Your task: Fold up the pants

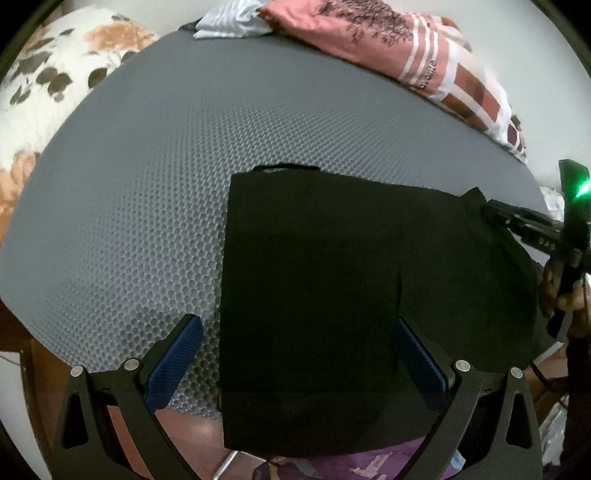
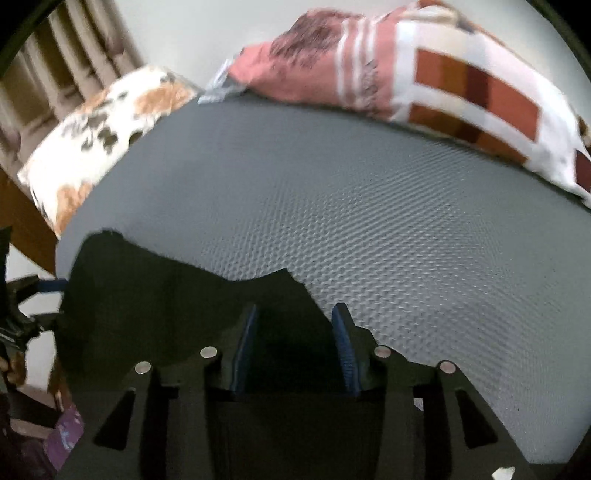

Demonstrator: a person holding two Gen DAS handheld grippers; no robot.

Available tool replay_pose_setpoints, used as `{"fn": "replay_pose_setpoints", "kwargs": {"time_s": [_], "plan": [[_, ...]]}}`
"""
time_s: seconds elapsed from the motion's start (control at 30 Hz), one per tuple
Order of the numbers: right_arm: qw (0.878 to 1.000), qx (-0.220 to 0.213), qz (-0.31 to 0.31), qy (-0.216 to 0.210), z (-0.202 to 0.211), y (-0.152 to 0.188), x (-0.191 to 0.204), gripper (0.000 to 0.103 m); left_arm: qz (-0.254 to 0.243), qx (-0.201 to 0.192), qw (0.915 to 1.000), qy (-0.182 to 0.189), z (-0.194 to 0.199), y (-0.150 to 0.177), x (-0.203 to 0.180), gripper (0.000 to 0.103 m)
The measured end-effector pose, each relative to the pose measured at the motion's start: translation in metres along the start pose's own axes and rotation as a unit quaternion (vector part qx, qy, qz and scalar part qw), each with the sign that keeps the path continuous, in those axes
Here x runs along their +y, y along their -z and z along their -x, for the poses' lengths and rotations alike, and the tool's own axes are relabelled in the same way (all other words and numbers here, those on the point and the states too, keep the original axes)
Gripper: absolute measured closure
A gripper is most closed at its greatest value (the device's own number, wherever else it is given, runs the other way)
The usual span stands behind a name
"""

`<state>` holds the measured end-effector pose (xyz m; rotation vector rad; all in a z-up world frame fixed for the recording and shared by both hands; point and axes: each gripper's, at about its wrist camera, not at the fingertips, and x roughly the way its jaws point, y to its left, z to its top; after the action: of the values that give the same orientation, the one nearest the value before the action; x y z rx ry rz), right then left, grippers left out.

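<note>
The black pants lie folded into a rough rectangle on the grey dimpled mat, with their near edge hanging over the mat's front. My left gripper hovers open above that near edge, its blue pads spread wide on either side of the cloth. My right gripper stands at the pants' far right corner, which looks slightly raised. Its pads are apart, with black cloth showing in the gap and no visible pinch. From the left wrist view, the right gripper comes in from the right.
A floral pillow lies beyond the mat's left side, and a pink and brown patterned pillow lies along the back. A pale striped cloth sits between them. A wooden frame and purple fabric show below the mat's front.
</note>
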<state>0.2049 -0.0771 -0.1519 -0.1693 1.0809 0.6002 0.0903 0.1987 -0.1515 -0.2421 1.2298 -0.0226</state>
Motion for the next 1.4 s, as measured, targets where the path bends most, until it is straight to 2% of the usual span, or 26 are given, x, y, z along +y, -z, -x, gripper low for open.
{"fn": "replay_pose_setpoints", "kwargs": {"time_s": [0.03, 0.13, 0.17, 0.2, 0.23, 0.27, 0.37, 0.43, 0.47, 0.53, 0.6, 0.73, 0.8, 0.83, 0.87, 1.07, 1.1, 1.13, 1.17, 1.27, 1.33, 1.4], "plan": [[1.0, -0.005, 0.009, 0.009, -0.004, 0.001, 0.002, 0.083, 0.003, 0.002, 1.0, -0.001, -0.002, 0.0, 0.001, 0.001], [0.999, -0.024, -0.001, 0.045, -0.007, -0.001, -0.002, 0.1, 0.01, 0.011, 0.9999, -0.002, -0.007, 0.0, 0.003, 0.001], [0.997, -0.032, -0.01, 0.077, -0.01, -0.004, -0.006, 0.102, 0.011, 0.013, 0.9999, -0.002, -0.008, 0.001, 0.003, 0.001], [0.996, -0.032, -0.018, 0.086, -0.012, -0.005, -0.012, 0.102, 0.011, 0.017, 0.9998, -0.002, -0.011, 0.001, 0.003, 0.001], [0.996, -0.03, -0.027, 0.076, -0.013, -0.006, -0.016, 0.102, 0.01, 0.02, 0.9997, -0.003, -0.012, 0.001, 0.002, 0.001], [0.997, -0.039, -0.039, 0.056, -0.012, -0.004, -0.02, 0.102, 0.009, 0.022, 0.9997, -0.005, -0.013, 0.001, 0.002, 0.001], [0.994, -0.081, -0.07, 0.032, 0.008, 0.002, -0.023, 0.099, 0.009, 0.008, 0.9999, 0.001, -0.008, 0.0, 0.001, 0.001], [0.989, -0.101, -0.103, -0.022, 0.03, 0.011, -0.027, 0.096, 0.01, -0.014, 0.9998, 0.009, 0.0, -0.002, 0.001, 0.001], [0.987, -0.102, -0.111, -0.06, 0.042, 0.019, -0.027, 0.096, 0.009, -0.025, 0.9996, 0.012, 0.005, -0.002, 0.0, 0.001], [0.986, -0.09, -0.1, -0.096, 0.057, 0.037, -0.024, 0.096, 0.007, -0.044, 0.9988, 0.019, 0.012, -0.003, -0.001, 0.001], [0.99, -0.063, -0.081, -0.092, 0.063, 0.056, -0.022, 0.095, 0.005, -0.047, 0.9986, 0.022, 0.013, -0.003, -0.002, 0.001], [0.997, -0.01, -0.079, -0.005, 0.057, 0.098, -0.032, 0.096, 0.012, -0.029, 0.9993, 0.023, 0.004, -0.003, 0.001, 0.001], [0.994, -0.008, -0.107, 0.019, 0.053, 0.104, -0.048, 0.103, 0.014, -0.027, 0.9993, 0.024, 0.001, -0.003, 0.001, 0.001], [0.991, -0.015, -0.13, 0.007, 0.054, 0.105, -0.059, 0.103, 0.012, -0.026, 0.9993, 0.022, 0.0, -0.002, -0.001, 0.001], [0.988, -0.02, -0.15, 0.013, 0.055, 0.103, -0.068, 0.103, 0.01, -0.025, 0.9994, 0.02, -0.001, -0.002, -0.002, 0.001], [0.984, -0.048, -0.17, 0.011, 0.053, 0.093, -0.08, 0.103, 0.001, -0.02, 0.9997, 0.016, -0.004, 0.0, -0.007, 0.001], [0.982, -0.053, -0.181, -0.008, 0.056, 0.094, -0.08, 0.1, 0.001, -0.019, 0.9997, 0.016, -0.005, 0.0, -0.007, 0.001], [0.98, -0.063, -0.188, -0.03, 0.06, 0.094, -0.078, 0.091, 0.001, -0.019, 0.9997, 0.015, -0.005, 0.001, -0.007, 0.001], [0.978, -0.072, -0.193, -0.044, 0.066, 0.095, -0.077, 0.09, 0.002, -0.019, 0.9997, 0.016, -0.005, 0.001, -0.007, 0.001], [0.975, -0.088, -0.199, -0.038, 0.083, 0.099, -0.082, 0.086, 0.004, -0.019, 0.9996, 0.019, -0.005, 0.002, -0.005, 0.001], [0.973, -0.082, -0.211, -0.041, 0.09, 0.108, -0.09, 0.084, 0.005, -0.014, 0.9997, 0.017, -0.006, 0.003, -0.004, 0.001], [0.976, -0.054, -0.207, -0.037, 0.085, 0.115, -0.094, 0.084, 0.006, -0.009, 0.9998, 0.018, -0.009, 0.004, -0.003, 0.001]]}}
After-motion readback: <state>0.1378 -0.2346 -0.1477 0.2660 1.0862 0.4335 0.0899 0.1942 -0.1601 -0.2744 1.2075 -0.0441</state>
